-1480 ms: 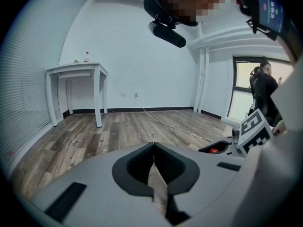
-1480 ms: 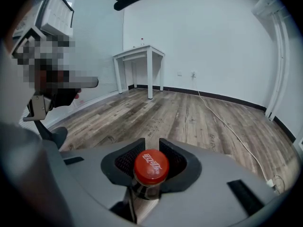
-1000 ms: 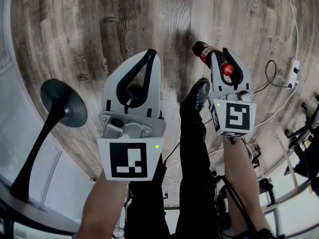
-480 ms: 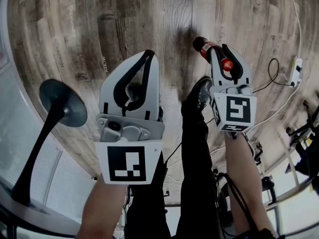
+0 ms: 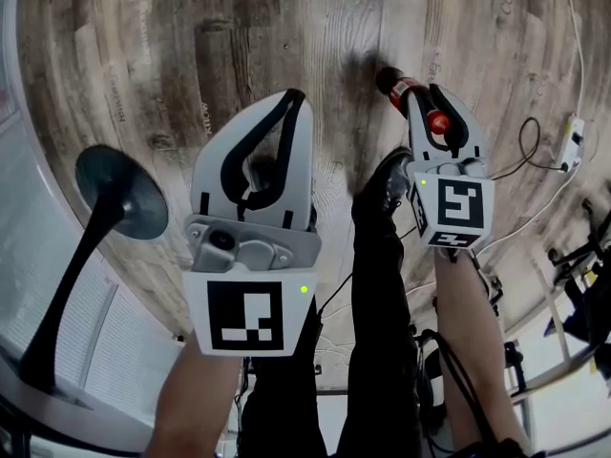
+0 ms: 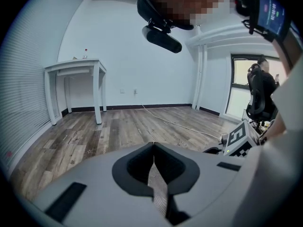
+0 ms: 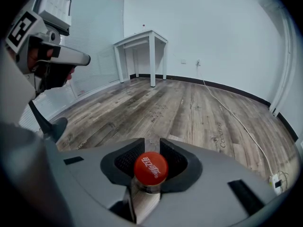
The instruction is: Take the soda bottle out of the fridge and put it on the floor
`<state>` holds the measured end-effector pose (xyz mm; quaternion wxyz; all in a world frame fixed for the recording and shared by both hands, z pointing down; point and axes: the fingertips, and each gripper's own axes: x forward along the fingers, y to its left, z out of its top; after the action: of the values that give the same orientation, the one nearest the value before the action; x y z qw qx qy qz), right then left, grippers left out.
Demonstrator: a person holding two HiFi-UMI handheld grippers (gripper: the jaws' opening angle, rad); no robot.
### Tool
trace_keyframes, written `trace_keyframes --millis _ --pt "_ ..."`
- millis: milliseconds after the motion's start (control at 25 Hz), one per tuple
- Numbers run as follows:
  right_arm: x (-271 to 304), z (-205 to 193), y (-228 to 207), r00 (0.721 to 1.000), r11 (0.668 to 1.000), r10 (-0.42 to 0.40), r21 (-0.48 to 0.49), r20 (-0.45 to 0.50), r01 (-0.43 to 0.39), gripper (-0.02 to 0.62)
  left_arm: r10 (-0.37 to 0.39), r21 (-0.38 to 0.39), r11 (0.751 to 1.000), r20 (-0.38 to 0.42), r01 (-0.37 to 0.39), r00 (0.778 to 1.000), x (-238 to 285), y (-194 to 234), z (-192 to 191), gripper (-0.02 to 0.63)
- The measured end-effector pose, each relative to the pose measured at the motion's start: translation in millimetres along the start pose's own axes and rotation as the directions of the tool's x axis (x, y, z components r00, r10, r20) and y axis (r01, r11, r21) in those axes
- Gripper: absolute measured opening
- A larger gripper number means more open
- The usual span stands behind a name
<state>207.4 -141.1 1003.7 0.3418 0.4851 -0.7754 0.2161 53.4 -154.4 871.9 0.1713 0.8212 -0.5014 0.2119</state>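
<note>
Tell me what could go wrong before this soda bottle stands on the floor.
The right tongs grip the soda bottle only at its neck, under the red cap; it may slip or swing.
The bottle is tilted; released like this, it would likely topple and roll.
The person's shoe is close by and could knock it.

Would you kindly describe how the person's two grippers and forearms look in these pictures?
Both the left claw and right claw are pale grey tapered shells with black inner pads. Each carries a white cube printed with black square markers and a small green light. The forearms show no sleeves.
</note>
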Motion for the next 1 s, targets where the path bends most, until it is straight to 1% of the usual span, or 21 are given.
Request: trace_keyframes --millis 360,480,520,640,800,1000 --pt "8.8 -8.3 1.2 1.000 1.000 0.002 -0.013 -0.022 -0.003 0.120 -0.002 0.003 1.000 -0.014 0.002 1.000 -2.4 1.5 -9.6 0.018" --pt "10.4 -6.0 2.8 1.000 1.000 0.017 -0.017 -0.012 -0.017 0.137 -0.003 0.005 1.000 -0.015 0.004 1.000 -0.9 1.6 -9.7 0.018" --pt "10.1 -1.3 3.8 1.000 1.000 0.018 -0.022 0.005 -0.018 0.104 -0.004 0.007 1.000 -0.014 0.004 1.000 -0.1 2.2 -9.7 0.018" --pt "12.8 19.4 7.2 0.998 0.999 0.022 -0.050 0.053 -0.019 0.071 -0.003 0.007 1.000 -0.013 0.003 1.000 2.1 5.0 -10.4 0.018" --pt "17.7 31.2 11.5 0.997 0.997 0.040 -0.063 0.064 -0.036 0.080 -0.005 0.006 1.000 -0.017 0.005 1.000 1.4 5.8 -9.2 0.018" --pt "11.8 27.5 4.7 0.998 0.999 0.015 -0.036 0.061 -0.013 0.081 -0.005 0.008 1.000 -0.009 0.006 1.000 1.2 6.9 -4.2 0.018"
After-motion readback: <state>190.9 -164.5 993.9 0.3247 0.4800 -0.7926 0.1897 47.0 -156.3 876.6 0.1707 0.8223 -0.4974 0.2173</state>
